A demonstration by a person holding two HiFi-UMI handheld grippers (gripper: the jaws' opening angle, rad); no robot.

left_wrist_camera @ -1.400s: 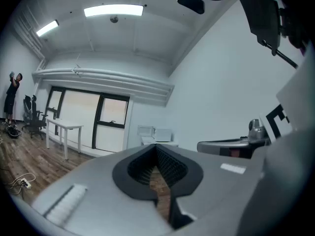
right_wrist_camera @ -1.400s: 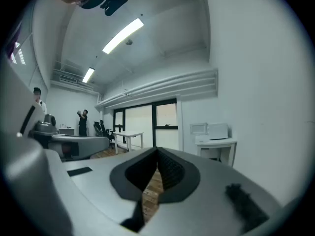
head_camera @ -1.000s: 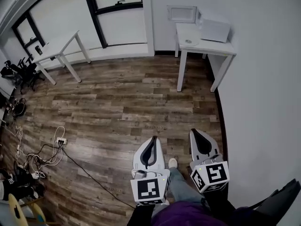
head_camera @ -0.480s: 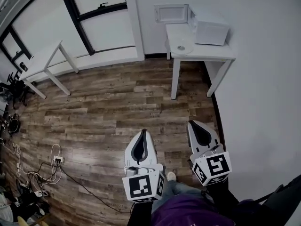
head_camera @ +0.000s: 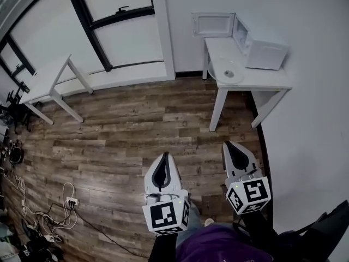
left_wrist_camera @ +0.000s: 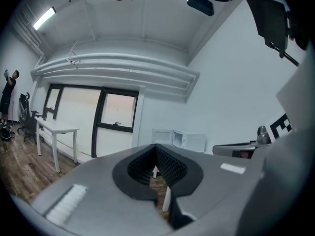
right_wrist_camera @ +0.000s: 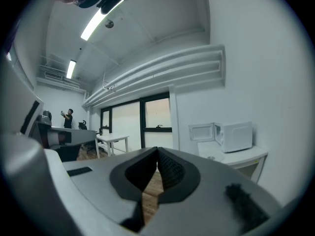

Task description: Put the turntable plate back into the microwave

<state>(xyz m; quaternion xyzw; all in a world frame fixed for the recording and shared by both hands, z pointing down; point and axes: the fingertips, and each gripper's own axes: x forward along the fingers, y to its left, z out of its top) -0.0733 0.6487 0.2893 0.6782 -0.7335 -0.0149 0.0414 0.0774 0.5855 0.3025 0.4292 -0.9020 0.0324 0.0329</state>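
Two closed: left gripper [head_camera: 165,157], right gripper [head_camera: 228,145]; one microwave [head_camera: 266,53], one plate [head_camera: 229,73].

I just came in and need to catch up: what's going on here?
A person holds a claw in each hand. The left claw and right claw are both shut and empty, out over the wood floor. Ahead, a white table carries a microwave with its door open. The plate lies on the table beside the microwave, not yet picked up.
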